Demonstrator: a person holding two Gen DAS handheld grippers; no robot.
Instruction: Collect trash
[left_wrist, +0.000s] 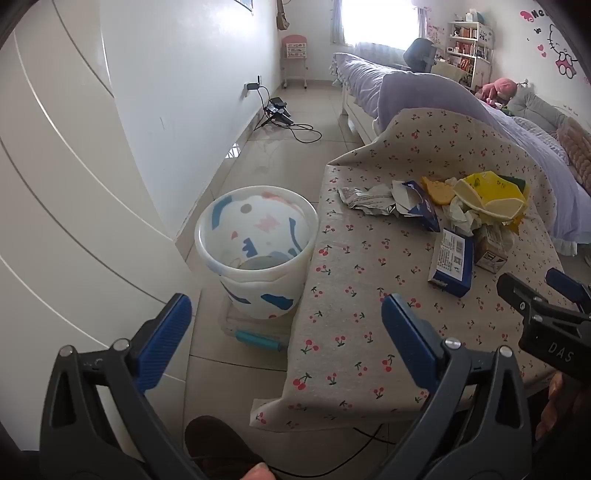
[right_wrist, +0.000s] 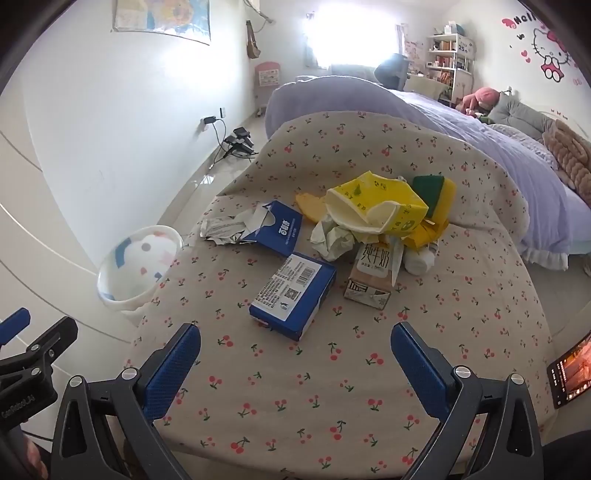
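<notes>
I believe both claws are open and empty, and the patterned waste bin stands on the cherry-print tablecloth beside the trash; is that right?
Not quite: the waste bin stands on the floor beside the table, not on the tablecloth, as the left wrist view shows. The left claw and right claw are indeed open and empty.

A bed (right_wrist: 461, 125) with a purple quilt (left_wrist: 424, 96) runs along the right wall. A bookshelf (right_wrist: 448, 55) stands in the far corner near the bright window (left_wrist: 376, 22). A charger (left_wrist: 253, 86) and cables (left_wrist: 295, 127) lie by the left wall. A phone (right_wrist: 570, 373) glows at the right edge.
</notes>
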